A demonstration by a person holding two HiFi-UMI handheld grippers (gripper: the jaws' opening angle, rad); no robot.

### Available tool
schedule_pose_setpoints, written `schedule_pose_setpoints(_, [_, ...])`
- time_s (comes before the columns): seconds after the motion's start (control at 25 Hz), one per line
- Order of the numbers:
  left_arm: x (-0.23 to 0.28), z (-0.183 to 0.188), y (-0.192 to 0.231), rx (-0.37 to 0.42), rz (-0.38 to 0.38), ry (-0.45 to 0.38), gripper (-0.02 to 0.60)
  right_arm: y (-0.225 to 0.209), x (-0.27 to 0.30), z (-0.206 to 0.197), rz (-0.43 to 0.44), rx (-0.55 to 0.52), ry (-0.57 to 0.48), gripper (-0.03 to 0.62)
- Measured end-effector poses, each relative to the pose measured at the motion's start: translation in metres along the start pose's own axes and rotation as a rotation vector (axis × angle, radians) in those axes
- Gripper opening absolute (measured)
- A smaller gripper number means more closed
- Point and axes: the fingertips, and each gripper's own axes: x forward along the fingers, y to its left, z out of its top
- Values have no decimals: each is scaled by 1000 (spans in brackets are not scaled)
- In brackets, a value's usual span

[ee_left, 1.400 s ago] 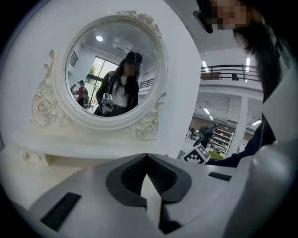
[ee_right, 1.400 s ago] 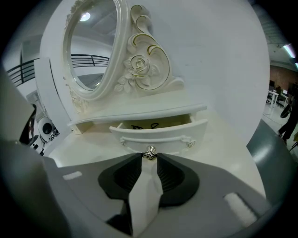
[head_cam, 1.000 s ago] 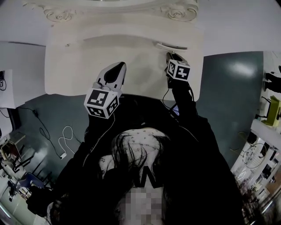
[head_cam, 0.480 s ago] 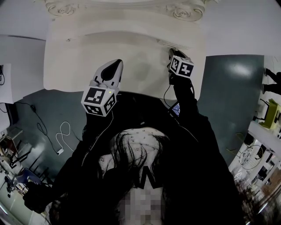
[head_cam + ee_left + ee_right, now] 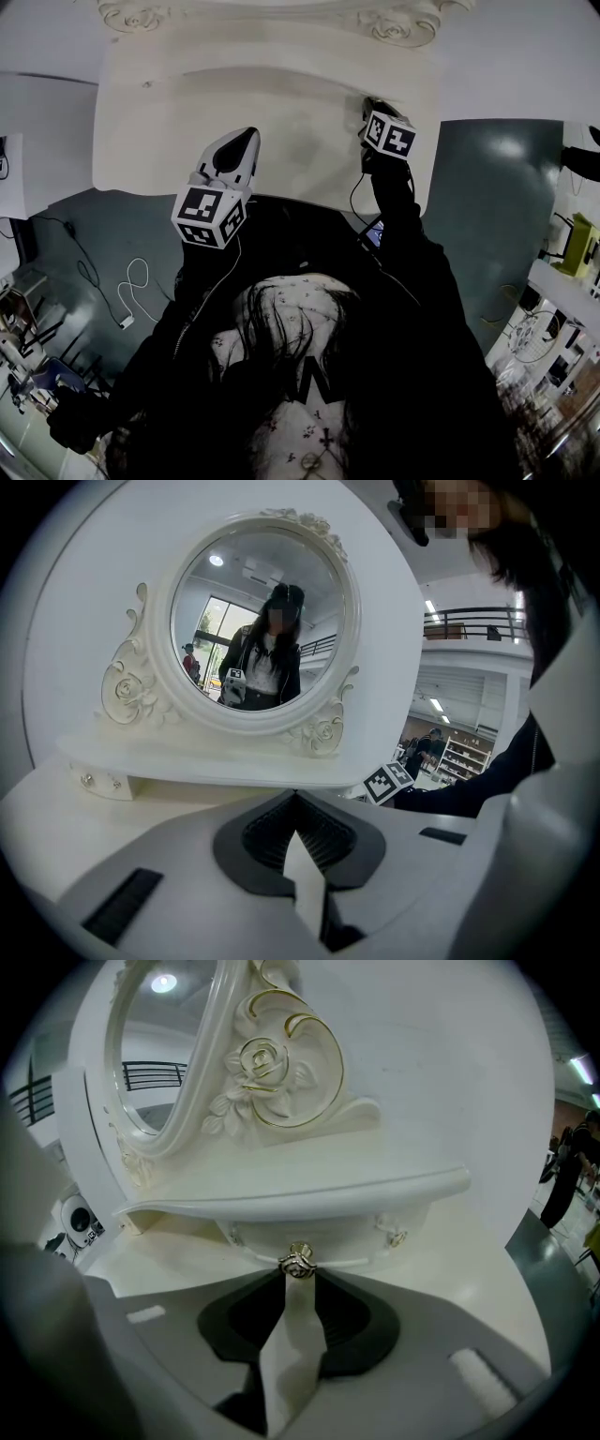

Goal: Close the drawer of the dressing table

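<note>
The white dressing table (image 5: 300, 141) stands in front of me, its round mirror (image 5: 258, 621) above a small shelf (image 5: 309, 1196). Under that shelf sits a little curved drawer (image 5: 328, 1234) with a rose-shaped metal knob (image 5: 298, 1262). My right gripper (image 5: 298, 1277) is shut, its tips pressed right up against the knob; in the head view the right gripper (image 5: 372, 103) reaches the back right of the tabletop. The drawer front looks nearly flush under the shelf. My left gripper (image 5: 246, 138) hovers shut and empty over the tabletop's front middle, where the left gripper (image 5: 296, 797) faces the mirror.
A second small knob (image 5: 87, 779) shows under the shelf's left end. On the grey floor a white cable (image 5: 131, 286) lies at the left. Racks and clutter (image 5: 562, 281) stand at the far right. The table's front edge (image 5: 262, 195) runs close to the person's body.
My right gripper has moved forward toward the back of the table, and the drawer front that stuck out has gone in under the shelf. The left gripper barely shifted.
</note>
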Motion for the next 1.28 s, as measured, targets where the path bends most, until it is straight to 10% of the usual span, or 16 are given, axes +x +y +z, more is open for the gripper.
schedule_pose_setpoints(0.68, [-6, 1, 6, 21, -44, -6, 0, 43, -75, -9, 123, 36, -129, 107])
schedule_pose_setpoints(1.28, [0, 15, -9, 127, -233, -2, 0, 151, -177, 17, 232, 75, -359, 106])
